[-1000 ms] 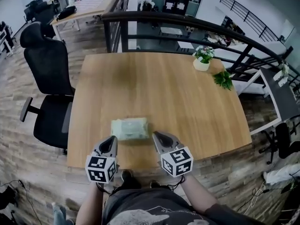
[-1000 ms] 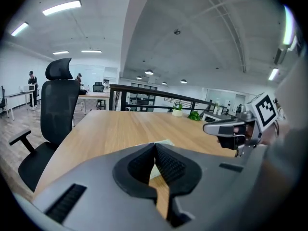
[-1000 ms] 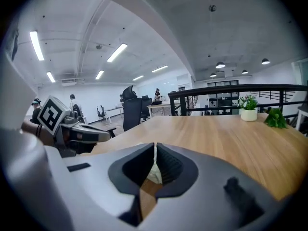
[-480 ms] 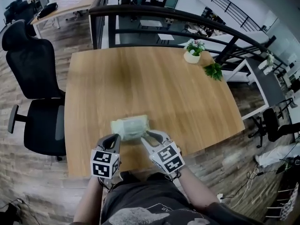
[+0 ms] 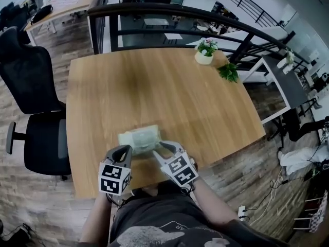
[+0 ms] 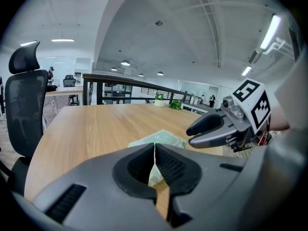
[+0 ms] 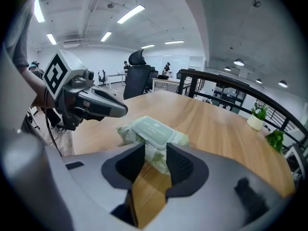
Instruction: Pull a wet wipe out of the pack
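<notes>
Both hand-held tools have drawn closer to the pale green, soft plastic wet-wipe pack (image 5: 139, 139) than they were a second ago, when they hung well short of its near edge. The view has also swung, so the pack now sits a little nearer the person.

The left gripper (image 5: 123, 149), grey with a black-and-white marker cube, is just beside the pack's near left corner. Its jaws are clenched tight with nothing between them; in its own view the pack shows only beyond the closed seam.

The right gripper (image 5: 160, 149) has changed most. It was closed a second ago and its jaws are now opening wide. In the right gripper view the pack's near right end shows in the gap between the ribbed pads (image 7: 180, 165), which do not press on it.

The pack lies flat on the light wooden table (image 5: 154, 86), near the edge closest to the person. Its flat rectangular lid (image 7: 155, 127) appears still down, and no wipe shows.

The small white potted plant (image 5: 204, 58) stands well apart from the pack, at the far side.

Judging by this, the pull has not begun. The spreading right jaws suggest a grasp at the pack or its lid is being set up, with the closed left tool placed to steady the pack.
</notes>
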